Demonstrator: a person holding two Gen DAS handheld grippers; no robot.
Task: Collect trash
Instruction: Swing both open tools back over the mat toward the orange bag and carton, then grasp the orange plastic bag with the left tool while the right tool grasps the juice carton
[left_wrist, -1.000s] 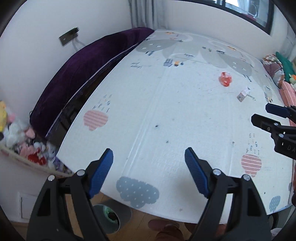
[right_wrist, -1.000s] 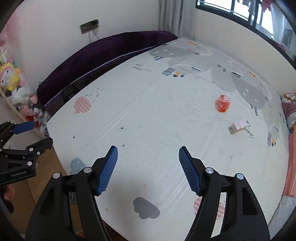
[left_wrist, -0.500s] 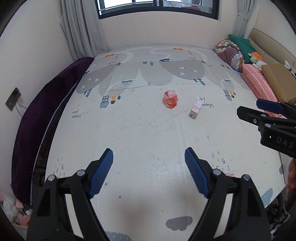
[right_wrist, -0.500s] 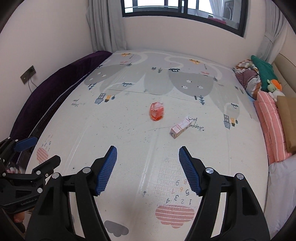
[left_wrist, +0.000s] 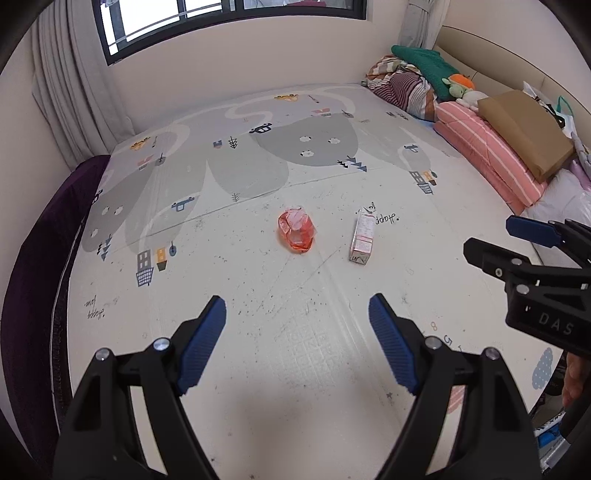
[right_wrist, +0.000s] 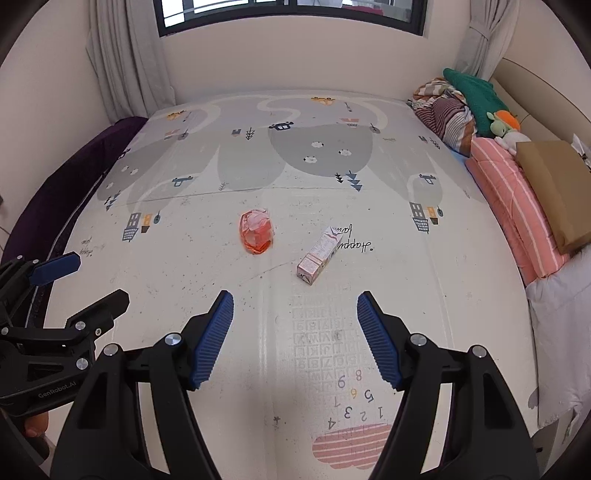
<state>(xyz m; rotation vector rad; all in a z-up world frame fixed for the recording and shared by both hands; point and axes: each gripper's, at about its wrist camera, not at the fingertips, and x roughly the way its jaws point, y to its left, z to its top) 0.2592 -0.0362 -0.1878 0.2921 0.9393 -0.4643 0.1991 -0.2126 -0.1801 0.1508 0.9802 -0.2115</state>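
A crumpled red plastic wrapper (left_wrist: 296, 232) (right_wrist: 256, 232) lies mid-mat on the printed play mat (left_wrist: 258, 166) (right_wrist: 314, 155). Just right of it lies a small pink drink carton (left_wrist: 362, 239) (right_wrist: 320, 254) on its side. My left gripper (left_wrist: 297, 317) hangs open above the mat, short of both items, nothing between its blue pads. My right gripper (right_wrist: 295, 314) is open too, empty, with the carton a little beyond its tips. Each gripper also shows at the edge of the other's view: the right gripper (left_wrist: 495, 240) at the right edge, the left gripper (right_wrist: 92, 277) at the left edge.
A dark purple cushion (left_wrist: 33, 266) (right_wrist: 62, 184) runs along the mat's left edge. Pink striped bedding (left_wrist: 491, 155) (right_wrist: 517, 206), a brown box (left_wrist: 528, 129) (right_wrist: 557, 184), folded blankets and plush toys (left_wrist: 417, 81) (right_wrist: 469, 103) line the right side. Curtains and a window stand at the far wall.
Both views swung from the mat's left corner and purple cushion round to face the window. The wrapper and carton now lie nearer and ahead of both grippers. The jaws kept their width.
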